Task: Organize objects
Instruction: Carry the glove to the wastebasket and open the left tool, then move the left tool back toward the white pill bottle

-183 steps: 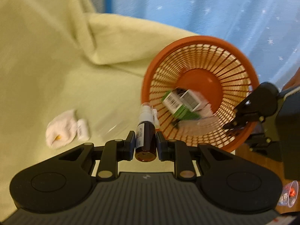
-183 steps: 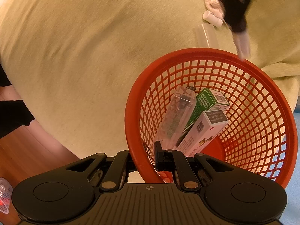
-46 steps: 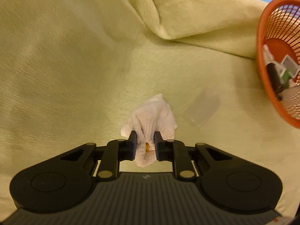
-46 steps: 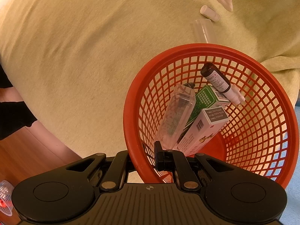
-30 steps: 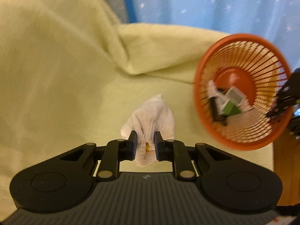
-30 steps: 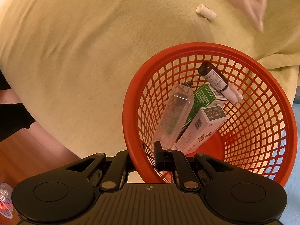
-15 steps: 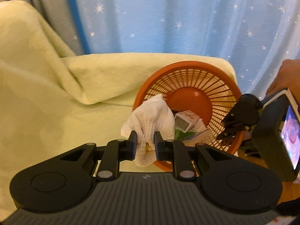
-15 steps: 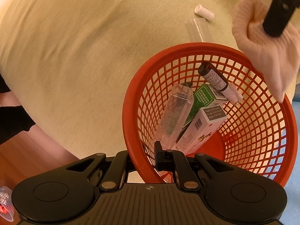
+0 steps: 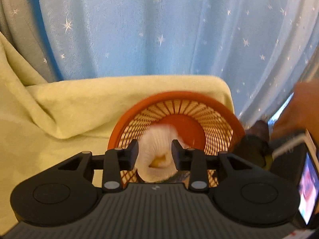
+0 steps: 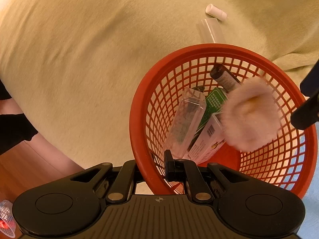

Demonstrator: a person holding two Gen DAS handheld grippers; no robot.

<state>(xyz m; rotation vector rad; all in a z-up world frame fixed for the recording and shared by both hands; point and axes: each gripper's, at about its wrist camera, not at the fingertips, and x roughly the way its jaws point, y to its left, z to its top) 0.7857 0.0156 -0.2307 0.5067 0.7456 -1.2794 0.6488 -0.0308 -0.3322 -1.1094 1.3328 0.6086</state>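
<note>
Gauze wad, white with a yellowish spot, sits blurred between the jaws of the left gripper in the left wrist view; those jaws have just been opening, gaps show at both pads, so the wad looks released and dropping toward the red mesh basket directly ahead and below. In my judgement the soft, light wad could snag on a pad and fall late, which matters little while the gripper hangs over the basket mouth. From the right wrist view, the right gripper is clamped shut on the basket's near rim, tilting it on the yellow-green blanket; the wad is mid-air inside the mouth, above a clear plastic case, a green carton, a white carton and a brown spray bottle. If that rim grip slips, the tilted basket could spill its contents. A white cap and a clear sleeve lie beyond the basket, still to collect.
</note>
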